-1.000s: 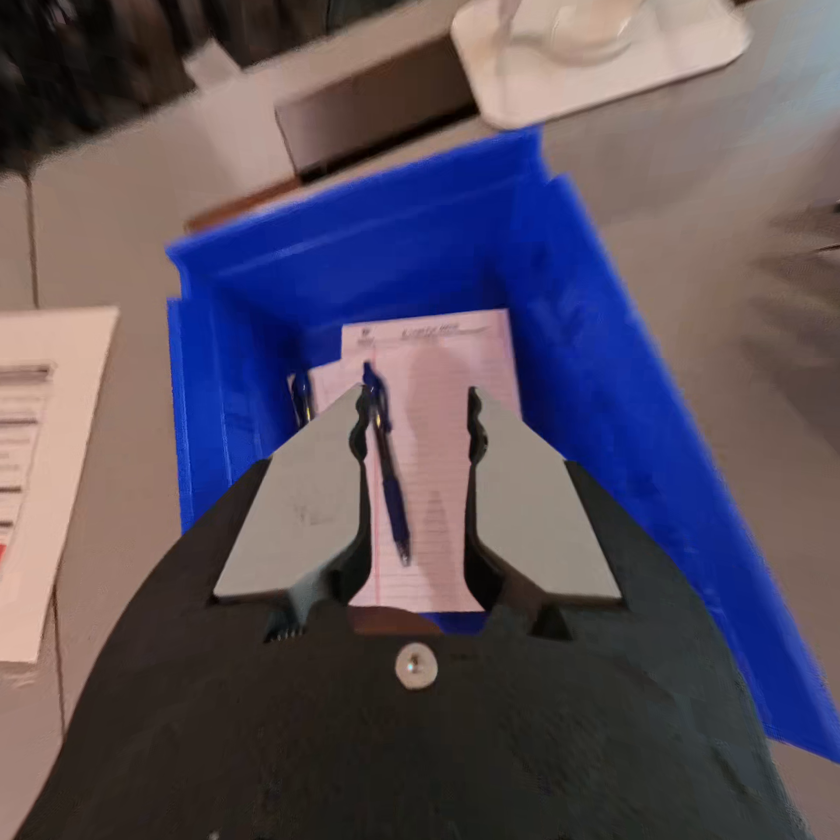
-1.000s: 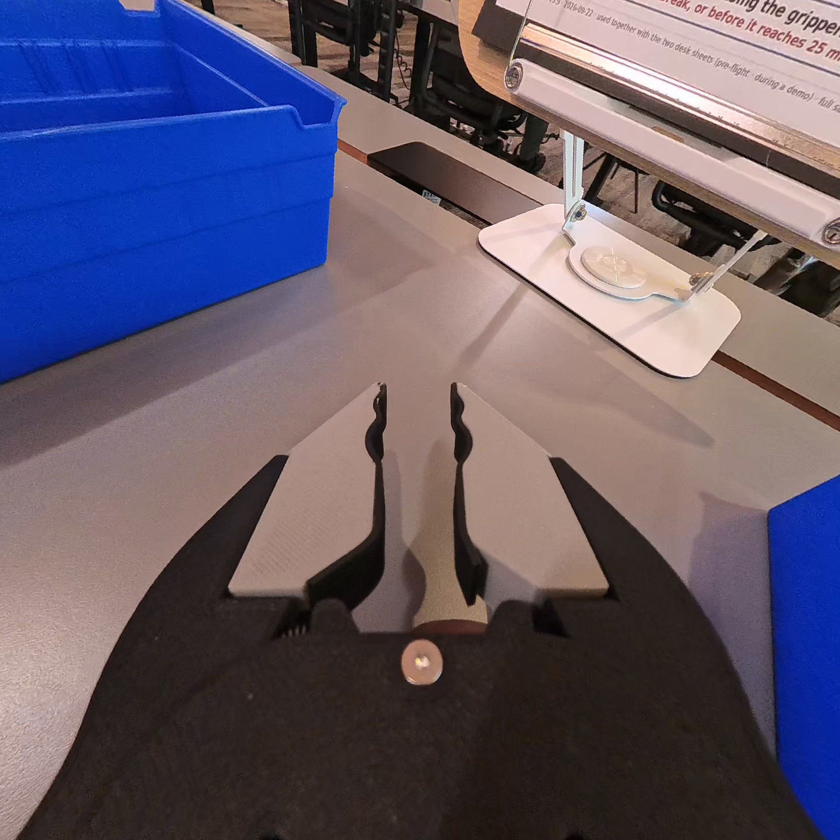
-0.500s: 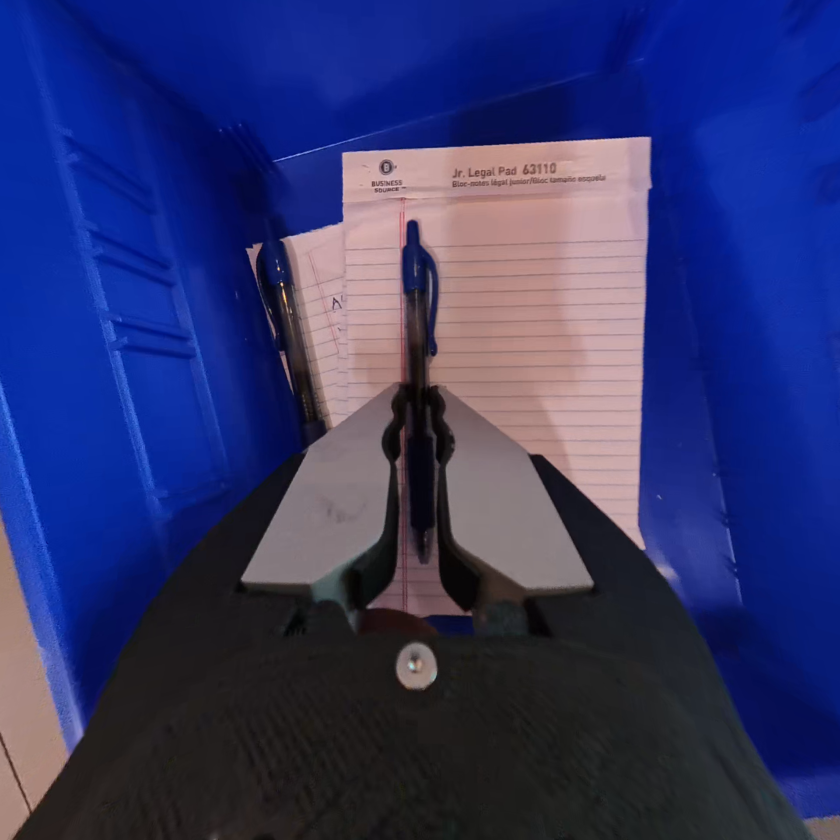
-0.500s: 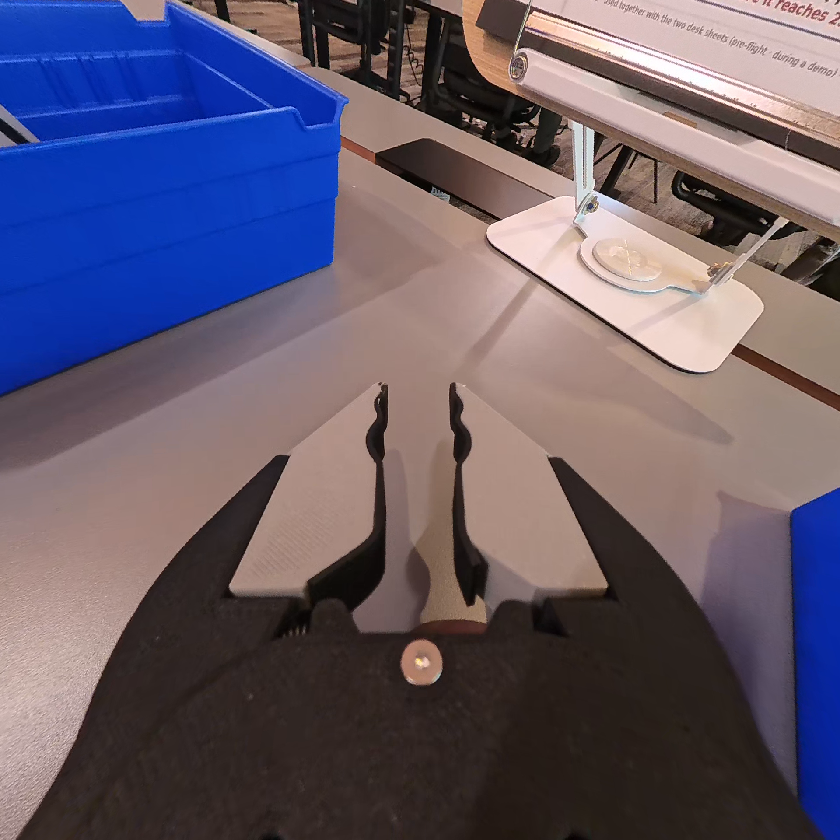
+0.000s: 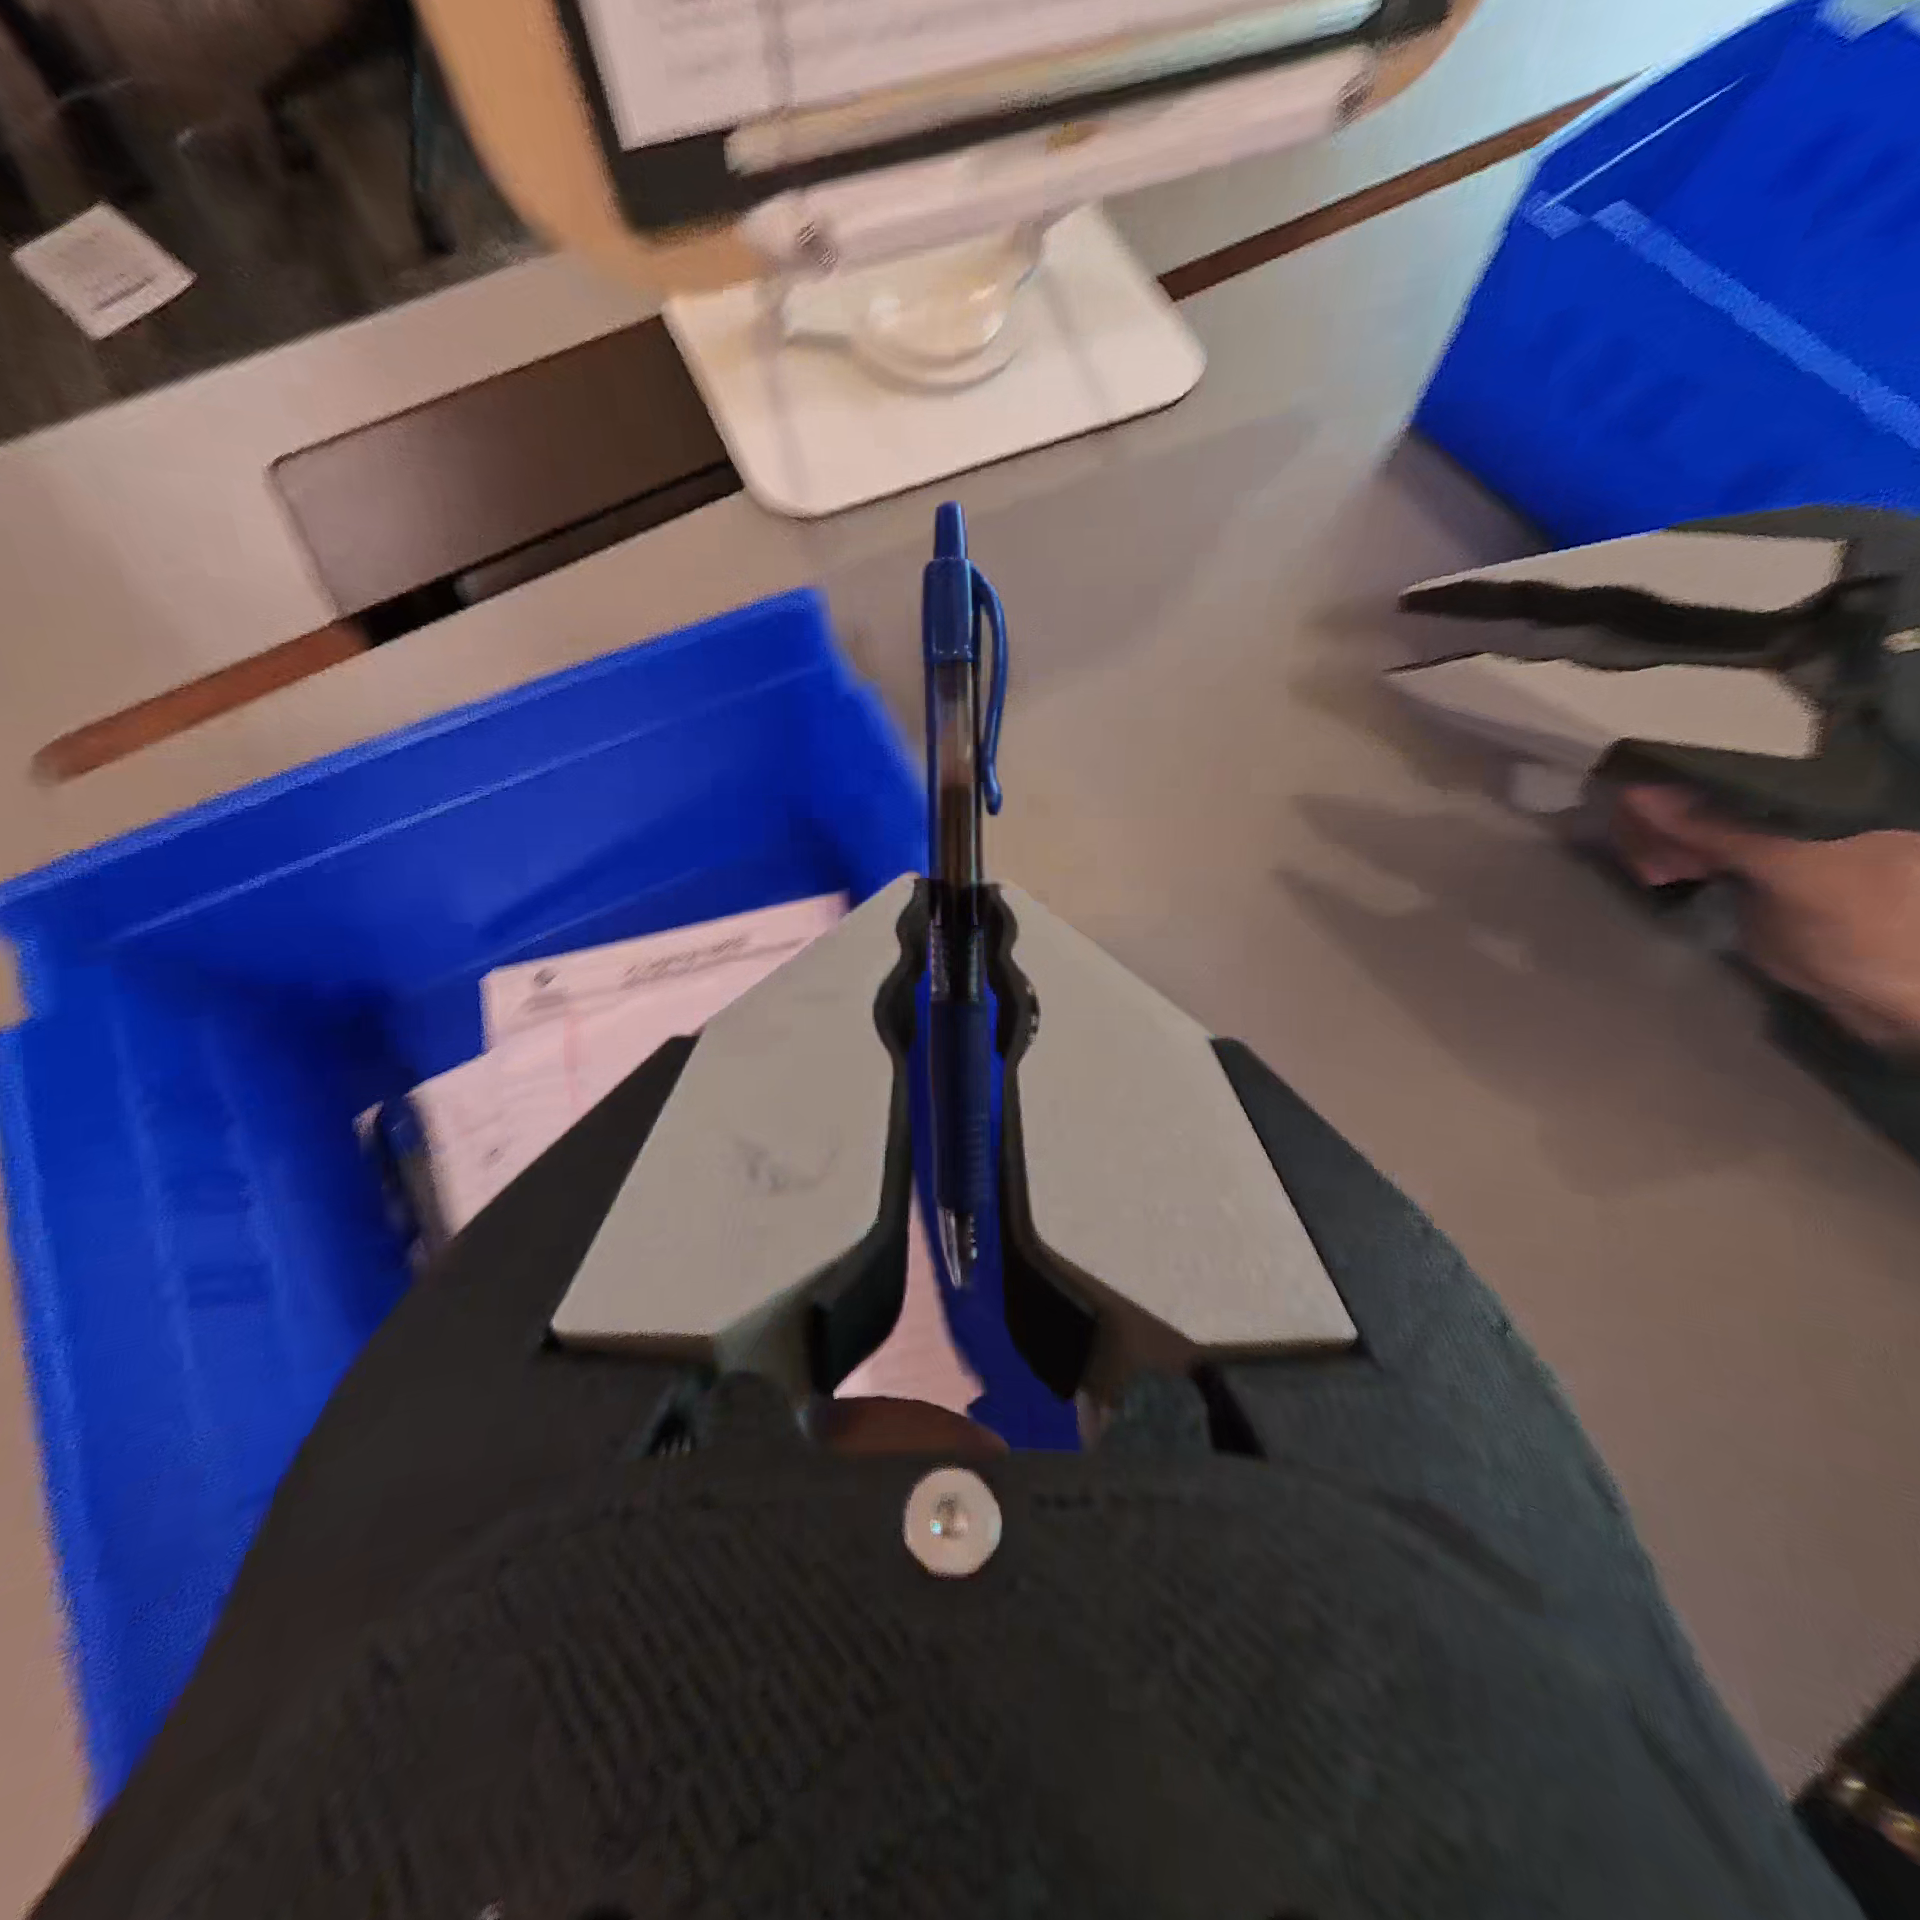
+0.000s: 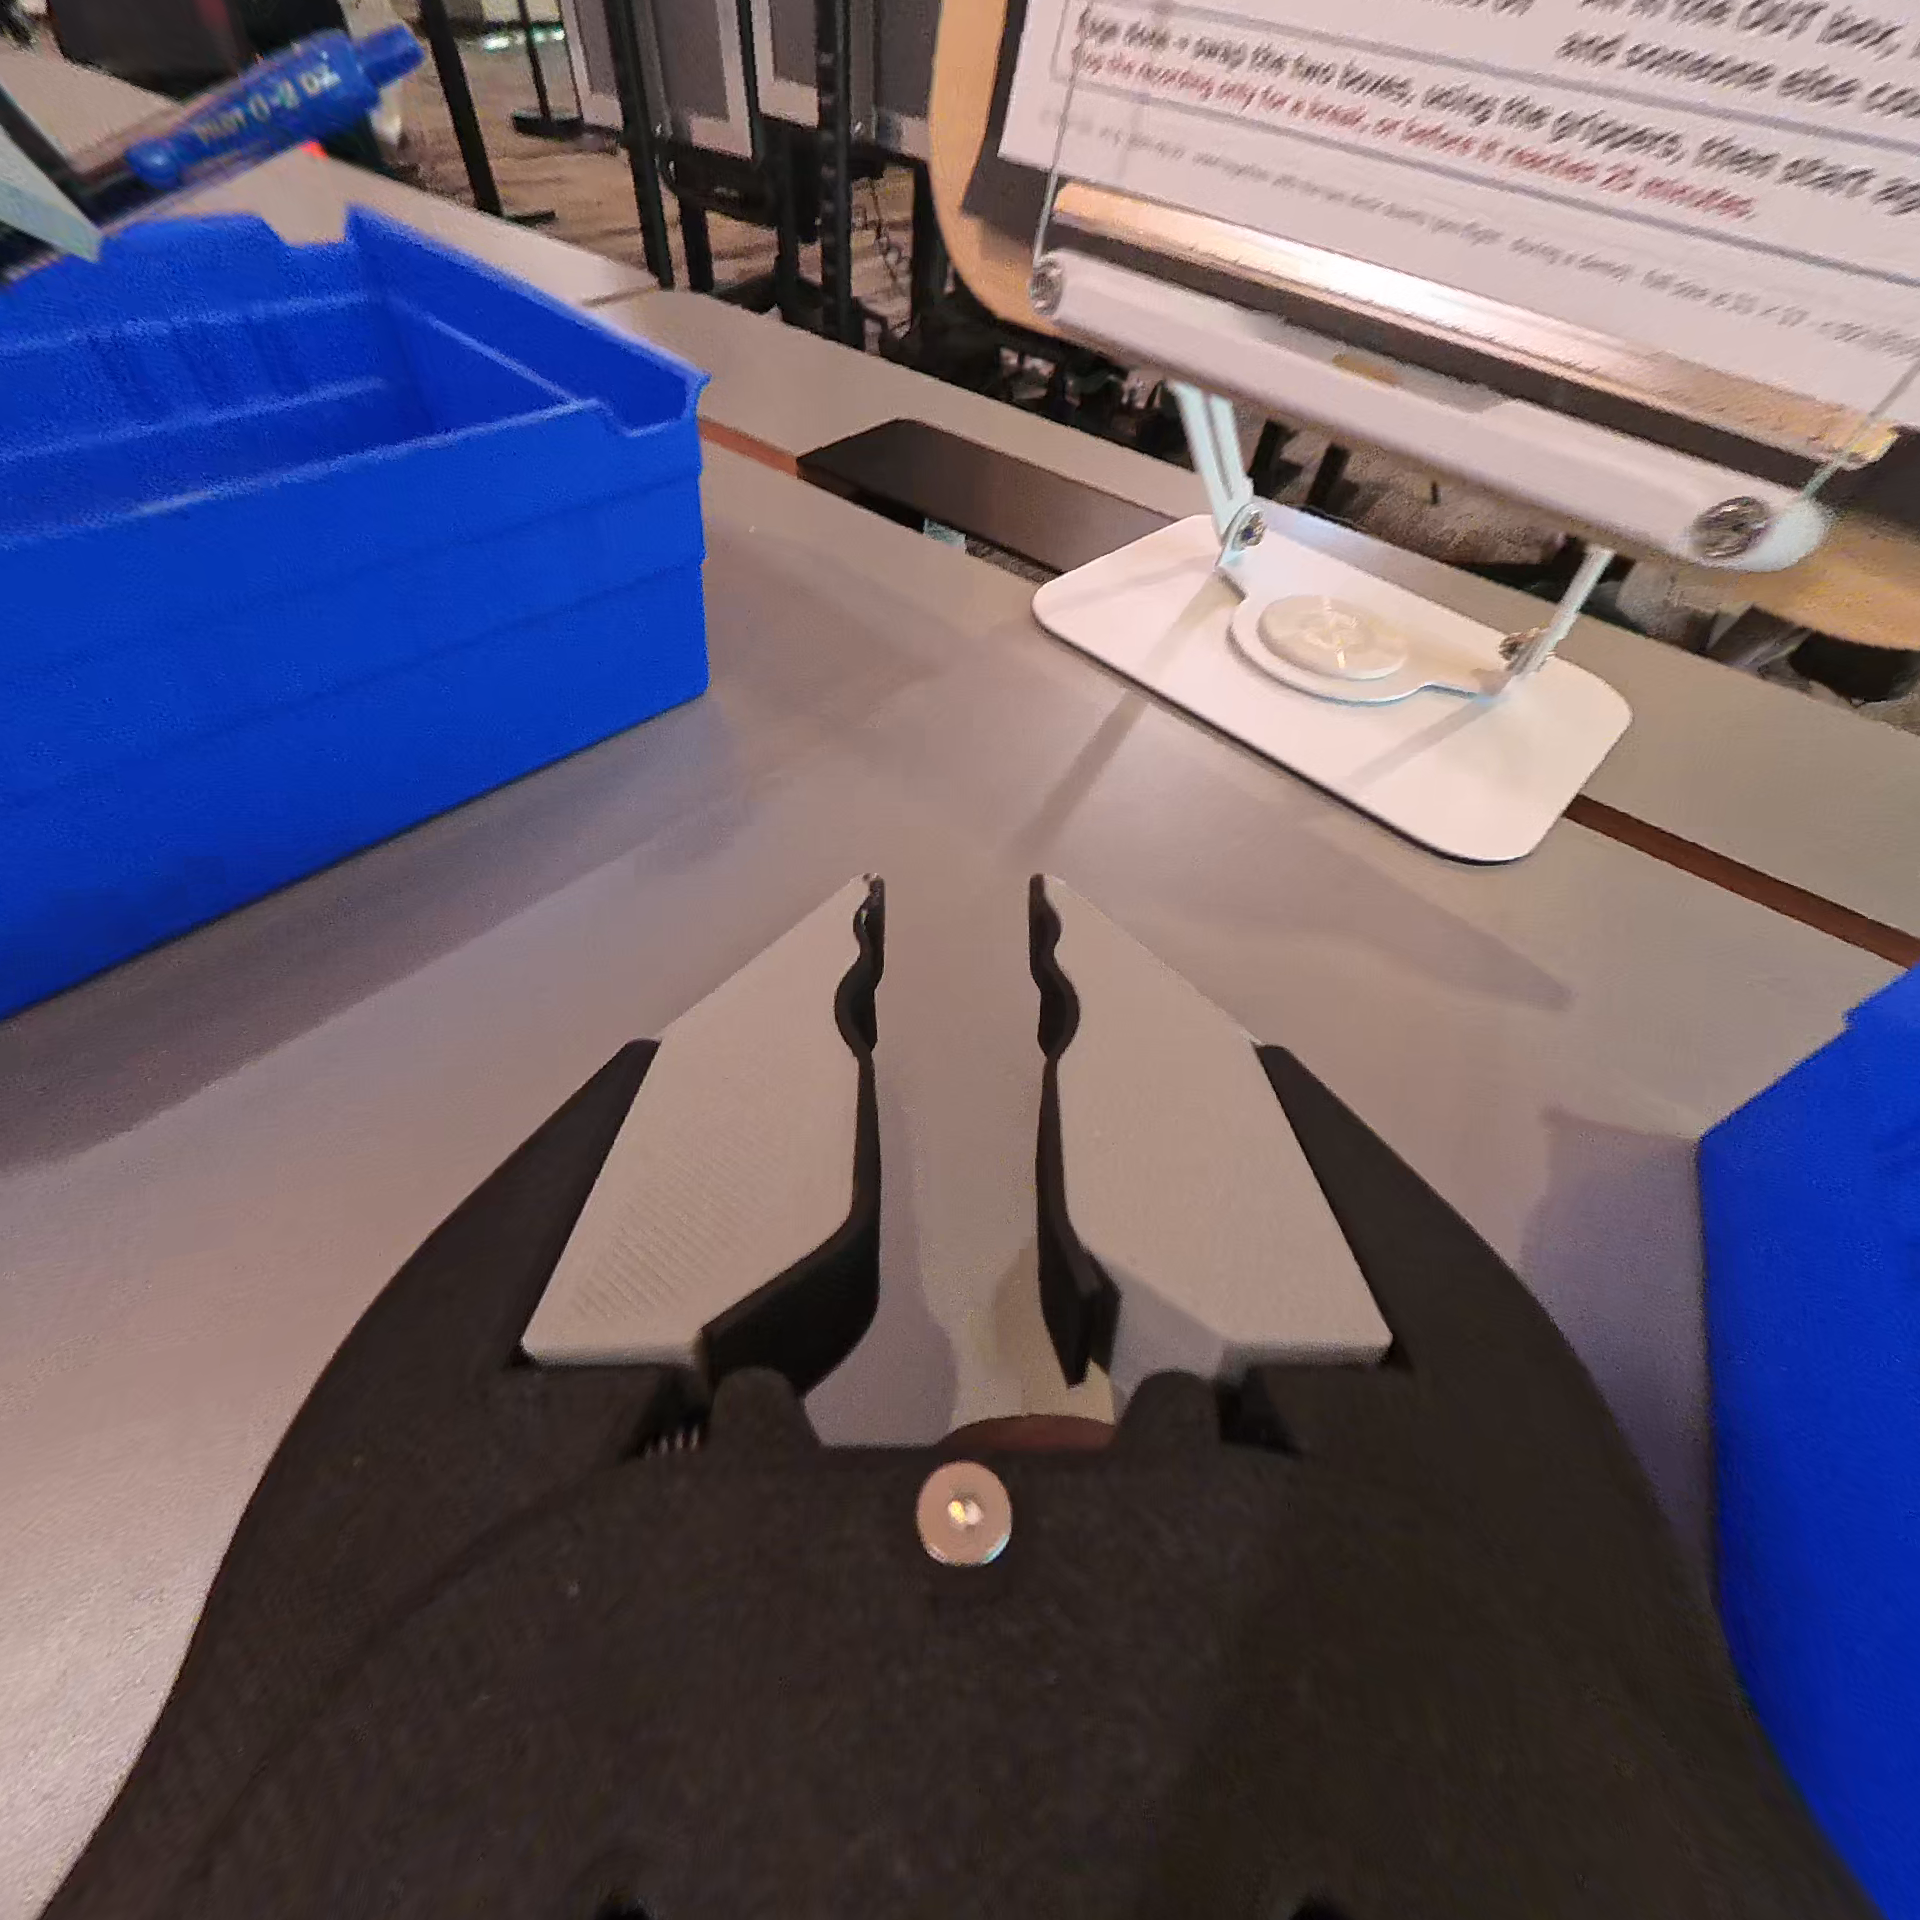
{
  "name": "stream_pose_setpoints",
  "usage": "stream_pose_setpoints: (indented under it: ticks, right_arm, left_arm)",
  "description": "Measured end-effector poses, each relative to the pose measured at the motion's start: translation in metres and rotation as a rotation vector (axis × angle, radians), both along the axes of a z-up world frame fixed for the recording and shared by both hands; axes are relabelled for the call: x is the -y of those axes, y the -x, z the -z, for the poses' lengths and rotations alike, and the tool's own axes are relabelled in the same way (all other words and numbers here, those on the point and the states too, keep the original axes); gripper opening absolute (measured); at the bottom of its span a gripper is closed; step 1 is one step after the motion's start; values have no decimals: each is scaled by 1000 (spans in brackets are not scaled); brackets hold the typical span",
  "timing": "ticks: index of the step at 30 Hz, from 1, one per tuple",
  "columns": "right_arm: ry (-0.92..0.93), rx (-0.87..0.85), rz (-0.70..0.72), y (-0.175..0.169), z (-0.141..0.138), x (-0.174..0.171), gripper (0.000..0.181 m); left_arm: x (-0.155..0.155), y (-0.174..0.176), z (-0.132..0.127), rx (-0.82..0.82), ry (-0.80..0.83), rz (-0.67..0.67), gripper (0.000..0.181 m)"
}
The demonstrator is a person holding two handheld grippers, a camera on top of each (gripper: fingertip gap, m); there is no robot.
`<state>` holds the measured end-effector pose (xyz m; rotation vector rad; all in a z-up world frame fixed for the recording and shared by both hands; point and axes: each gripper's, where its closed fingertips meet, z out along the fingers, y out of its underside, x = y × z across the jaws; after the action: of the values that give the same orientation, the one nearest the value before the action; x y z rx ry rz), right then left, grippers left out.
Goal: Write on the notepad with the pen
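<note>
The blue pen (image 5: 954, 831) is gripped tight by the left gripper (image 5: 954, 914) – tip pointing back, clicker at 12 o'clock – so the empty, spread right gripper (image 6: 954, 894) may be given it.

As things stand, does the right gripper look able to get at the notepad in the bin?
Probably yes: the right gripper is open and empty, and the notepad lies uncovered in the open-topped blue bin.

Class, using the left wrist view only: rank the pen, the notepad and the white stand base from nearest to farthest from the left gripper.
1. pen: clamped in the left gripper.
2. notepad: lower left, inside the blue bin.
3. white stand base: straight ahead, farthest.
</note>
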<state>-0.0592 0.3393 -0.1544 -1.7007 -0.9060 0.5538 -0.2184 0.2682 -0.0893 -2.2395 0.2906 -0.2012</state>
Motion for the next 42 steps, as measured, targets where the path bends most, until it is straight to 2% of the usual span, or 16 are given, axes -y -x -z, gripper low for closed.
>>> stream_pose_setpoints:
  ticks: [2,4,11,15,17,19,21,23,26,29,32,35,38,40,42]
  right_arm:
    - [-8,-24,25,-8,-9,-3,24]
    - [-17,-45,58,-18,-17,-8,24]
    - [-10,-143,96,-43,-44,-14,24]
    - [85,-95,70,-41,-24,-16,26]
    - [134,-41,60,-39,-9,-17,27]
    - [168,9,63,-38,4,-18,28]
    - [196,47,68,-39,14,-19,28]
    - [237,73,55,-38,22,-16,30]
    - [332,110,-6,-30,34,-3,34]
    - [378,120,-49,-19,41,8,39]
    - [378,124,-58,-7,45,16,45]
    - [310,64,-98,17,35,26,46]
    - [306,73,-152,45,42,40,42]
    - [326,161,-165,53,59,45,34]
    - [344,297,-212,52,76,53,14]
  left_arm:
    - [-9,-33,-9,58,-5,42,7]
    - [-17,-62,-3,87,29,63,7]
    - [-34,-130,64,28,195,97,8]
    - [-36,-157,99,69,270,80,8]
    - [-34,-169,112,99,312,86,20]
    - [-33,-178,114,149,316,88,23]
    - [-30,-180,110,167,332,91,43]
    - [-26,-178,100,173,332,113,47]
    - [-19,-170,69,197,244,140,45]
    - [-12,-139,38,97,113,113,49]
    - [8,-109,16,30,39,99,50]
    - [29,-81,10,-11,-2,72,51]
    - [43,-53,17,-16,-15,14,51]
    - [49,-36,21,-1,-12,-18,52]
    - [52,-11,24,-40,-11,-74,51]
